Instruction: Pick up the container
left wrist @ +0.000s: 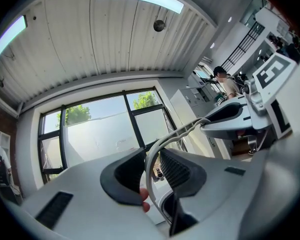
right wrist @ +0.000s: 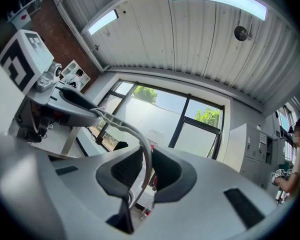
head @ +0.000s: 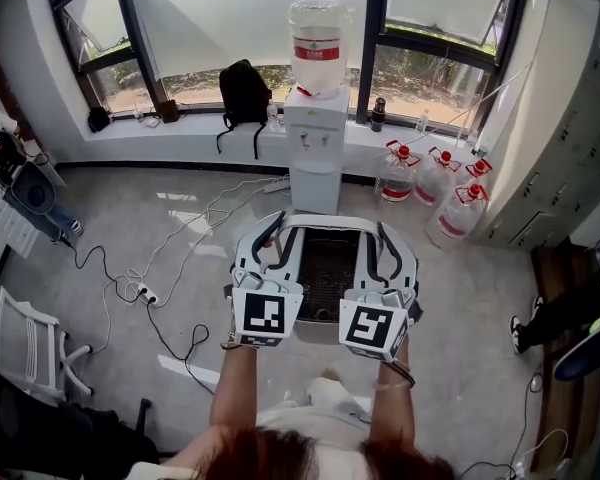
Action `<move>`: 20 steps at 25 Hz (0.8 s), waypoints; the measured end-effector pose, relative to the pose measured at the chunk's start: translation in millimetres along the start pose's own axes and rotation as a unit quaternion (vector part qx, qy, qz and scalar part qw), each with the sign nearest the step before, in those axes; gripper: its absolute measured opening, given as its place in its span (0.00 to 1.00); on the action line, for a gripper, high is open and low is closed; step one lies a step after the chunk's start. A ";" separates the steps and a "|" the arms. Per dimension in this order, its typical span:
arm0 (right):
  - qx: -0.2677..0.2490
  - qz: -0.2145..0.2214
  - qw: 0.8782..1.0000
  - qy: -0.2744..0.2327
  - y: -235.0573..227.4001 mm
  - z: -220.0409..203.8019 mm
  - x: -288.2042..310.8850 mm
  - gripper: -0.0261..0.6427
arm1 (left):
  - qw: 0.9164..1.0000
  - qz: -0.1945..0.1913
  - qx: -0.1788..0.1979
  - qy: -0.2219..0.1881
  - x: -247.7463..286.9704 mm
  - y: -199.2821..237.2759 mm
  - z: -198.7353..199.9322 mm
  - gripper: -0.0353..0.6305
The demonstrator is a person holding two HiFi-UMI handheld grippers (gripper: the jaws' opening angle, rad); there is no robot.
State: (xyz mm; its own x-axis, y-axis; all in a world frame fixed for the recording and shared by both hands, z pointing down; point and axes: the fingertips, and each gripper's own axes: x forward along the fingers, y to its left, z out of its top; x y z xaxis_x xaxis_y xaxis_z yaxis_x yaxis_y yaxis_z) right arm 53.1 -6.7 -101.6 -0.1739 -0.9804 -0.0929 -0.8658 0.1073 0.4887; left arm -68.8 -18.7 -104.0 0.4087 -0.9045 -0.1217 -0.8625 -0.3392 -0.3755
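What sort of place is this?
Probably an office or lab workspace: a water dispenser stands by the windows, spare water jugs sit on the floor beside it, and grey lockers line the right side.

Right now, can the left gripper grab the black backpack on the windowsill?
Probably not. The left gripper is shut on the rim of the container, sharing the load with the right gripper. The backpack sits far off on the windowsill.

Container point(head: 325, 222) between left gripper point(head: 268, 238) and right gripper point(head: 385, 240); water dispenser point(head: 315, 138) behind it.
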 end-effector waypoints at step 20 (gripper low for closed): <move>0.003 -0.004 1.000 -0.007 31.0 38.8 -76.8 0.15 | 1.000 0.000 -0.007 -0.004 -88.7 3.5 23.7 0.21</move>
State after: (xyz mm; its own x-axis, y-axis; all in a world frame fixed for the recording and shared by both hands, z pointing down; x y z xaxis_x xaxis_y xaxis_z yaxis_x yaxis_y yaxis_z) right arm 21.4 78.4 -113.0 -0.1734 -0.9789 -0.1081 -0.8698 0.1007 0.4830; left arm -100.9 66.5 -116.3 0.4109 -0.9025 -0.1287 -0.8666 -0.3429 -0.3625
